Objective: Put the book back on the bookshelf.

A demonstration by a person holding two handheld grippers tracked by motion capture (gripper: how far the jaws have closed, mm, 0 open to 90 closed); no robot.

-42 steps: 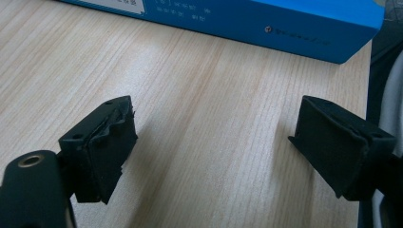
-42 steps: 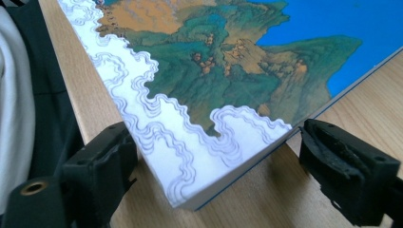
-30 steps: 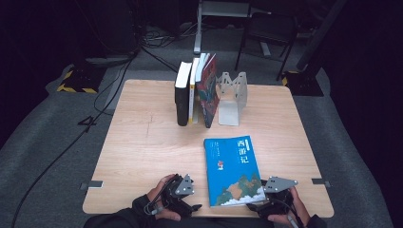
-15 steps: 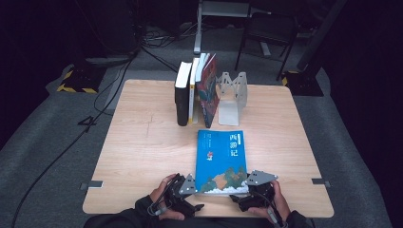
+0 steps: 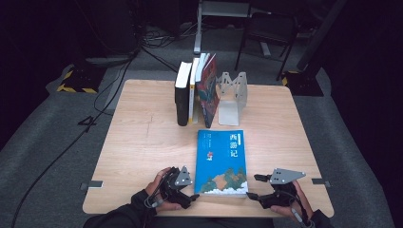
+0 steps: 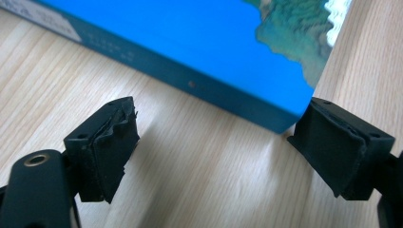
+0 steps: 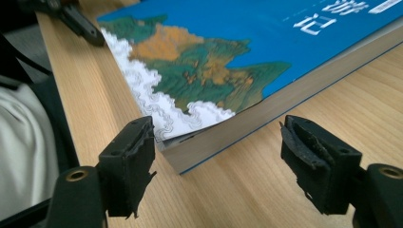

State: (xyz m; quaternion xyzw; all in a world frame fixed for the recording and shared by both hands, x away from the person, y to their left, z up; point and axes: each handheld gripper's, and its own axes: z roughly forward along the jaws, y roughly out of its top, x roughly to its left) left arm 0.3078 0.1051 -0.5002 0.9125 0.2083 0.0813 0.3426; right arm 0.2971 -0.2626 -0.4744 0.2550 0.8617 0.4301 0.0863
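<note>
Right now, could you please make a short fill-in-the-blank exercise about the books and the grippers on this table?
1. The blue book lies ____ on the wooden table.
2. The row of books stands upright beside a metal ____.
3. The jaws of the left gripper are ____, with the book's corner between them.
4. The right gripper faces the book's near ____ corner.

Missing words: flat; bookend; open; right

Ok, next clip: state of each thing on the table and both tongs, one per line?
Blue book: closed, lying flat, cover up, near the table's front edge.
Standing books: upright in a row, leaning beside the bookend.
Metal bookend: upright, nothing on its right side.
Left tongs: open, at the book's near left corner.
Right tongs: open, at its near right corner.
</note>
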